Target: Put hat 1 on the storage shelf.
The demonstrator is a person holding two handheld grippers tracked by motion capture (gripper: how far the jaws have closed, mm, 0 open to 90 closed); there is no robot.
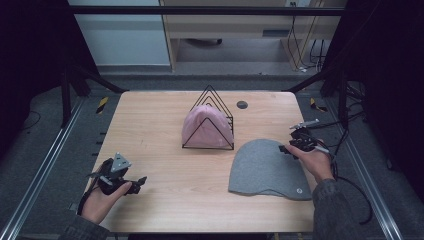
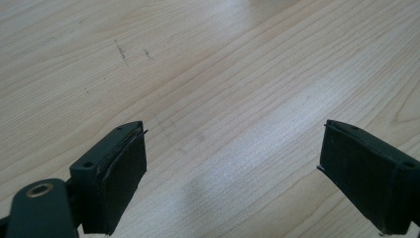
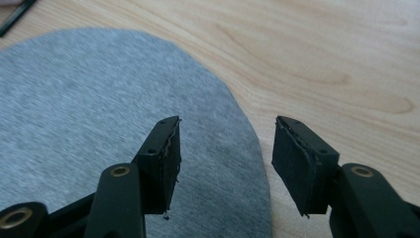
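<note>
Pale wood table (image 1: pixel 165 125), dark framing around it. One pink beanie (image 1: pixel 206 127) already stands in the black wire rack (image 1: pixel 210 107) near the middle, so that part looks done. Left to do: the grey beanie (image 1: pixel 267 170) lies flat on the table, right of the rack (untouched, I judge). The right gripper (image 3: pixel 225 148) hovers over its edge, jaws apart, gripping nothing. The left gripper (image 2: pixel 233 163) sits spread wide over bare wood.

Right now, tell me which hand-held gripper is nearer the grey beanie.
Right. The right hand-held gripper straddles the grey beanie's rounded edge; the left hand-held gripper rests far across the table.
</note>
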